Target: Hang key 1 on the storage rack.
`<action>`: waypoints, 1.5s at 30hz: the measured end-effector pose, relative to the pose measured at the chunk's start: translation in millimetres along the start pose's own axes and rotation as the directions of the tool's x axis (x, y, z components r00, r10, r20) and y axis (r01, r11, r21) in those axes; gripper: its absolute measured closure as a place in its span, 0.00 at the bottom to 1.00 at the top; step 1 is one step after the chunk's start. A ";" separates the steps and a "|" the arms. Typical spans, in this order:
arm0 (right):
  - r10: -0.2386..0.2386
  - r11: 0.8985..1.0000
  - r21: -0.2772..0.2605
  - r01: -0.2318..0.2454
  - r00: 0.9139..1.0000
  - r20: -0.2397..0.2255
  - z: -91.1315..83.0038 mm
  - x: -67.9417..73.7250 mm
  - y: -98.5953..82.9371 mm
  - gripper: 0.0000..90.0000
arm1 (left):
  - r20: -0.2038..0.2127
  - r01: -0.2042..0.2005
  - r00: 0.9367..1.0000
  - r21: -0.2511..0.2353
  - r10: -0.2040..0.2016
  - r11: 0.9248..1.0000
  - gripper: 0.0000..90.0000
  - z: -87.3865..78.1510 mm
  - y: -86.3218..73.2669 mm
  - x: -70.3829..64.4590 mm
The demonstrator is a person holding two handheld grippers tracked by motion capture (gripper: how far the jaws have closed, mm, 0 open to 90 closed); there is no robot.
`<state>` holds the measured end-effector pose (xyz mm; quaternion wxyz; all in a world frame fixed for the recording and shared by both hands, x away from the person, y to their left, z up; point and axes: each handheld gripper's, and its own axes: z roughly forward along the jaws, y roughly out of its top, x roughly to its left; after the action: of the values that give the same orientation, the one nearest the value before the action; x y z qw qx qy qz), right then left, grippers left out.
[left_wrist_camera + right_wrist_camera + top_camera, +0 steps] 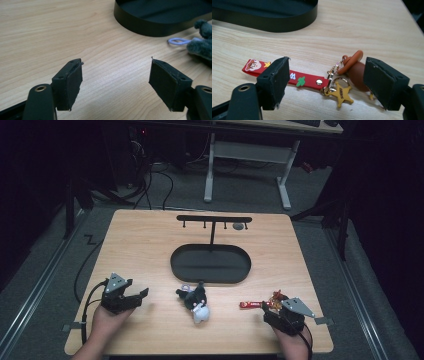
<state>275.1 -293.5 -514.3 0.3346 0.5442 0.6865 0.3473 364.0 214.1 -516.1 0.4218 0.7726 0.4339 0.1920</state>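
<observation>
The right gripper (325,82) has its jaws apart, straddling the keychain (312,81) that lies flat on the table (367,30). One pad (275,82) stands over the red strap (294,77); the other pad (382,82) stands just beyond the brown charm (355,68). The gold star (340,93) and the ring hardware lie between them. Nothing is clamped yet.

The step in hand appears to be picking up the keychain. For a firm grasp, the jaws should close across the strap near its rivet rather than on the loose star, which would likely slip or swing. The pads should descend until they nearly touch the tabletop, since the strap lies thin and flat.

In the high view, the keychain (257,304) lies just ahead of the right gripper (280,312), near the table's front right. The left gripper (116,82) is also open and holds nothing; the plush toy (202,42) lies to one side of it, apart. The black tray (210,264) and the hook stand (214,219) lie beyond, probably the destination.
</observation>
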 end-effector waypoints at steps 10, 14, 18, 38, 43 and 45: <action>-0.023 0.999 -0.037 0.021 0.999 -0.046 -3.9 0.9 -1.7 0.23 | 0.044 -0.025 0.999 -0.005 0.026 1.000 0.30 4.0 0.1 -3.3; -0.024 0.999 -0.024 0.022 0.998 -0.055 -3.7 0.2 -1.9 0.23 | 0.046 -0.034 0.998 0.006 0.034 0.999 0.30 4.8 -0.8 -5.1; -0.030 0.999 -0.024 0.028 0.998 -0.051 -3.9 1.0 -0.9 0.23 | 0.049 -0.049 0.998 0.009 0.048 0.999 0.30 4.1 -1.6 -7.0; -0.080 0.997 -0.009 0.080 0.985 -0.155 -2.6 24.5 7.3 0.07 | 0.059 -0.080 0.995 0.012 0.079 0.997 0.31 4.1 -0.5 -13.2; -0.101 0.995 -0.003 0.102 0.979 -0.175 -1.2 33.9 7.8 0.02 | 0.051 -0.098 0.994 0.018 0.097 0.995 0.29 4.4 -0.7 -15.1; -0.109 0.994 0.009 0.113 0.975 -0.193 -0.7 39.4 8.2 0.02 | 0.051 -0.102 0.994 0.019 0.101 0.995 0.29 4.7 -0.8 -16.3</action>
<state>271.6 -253.7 -510.2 0.2803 0.4722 0.7482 0.3724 357.7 198.5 -518.3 0.4138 0.8028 0.3853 0.1893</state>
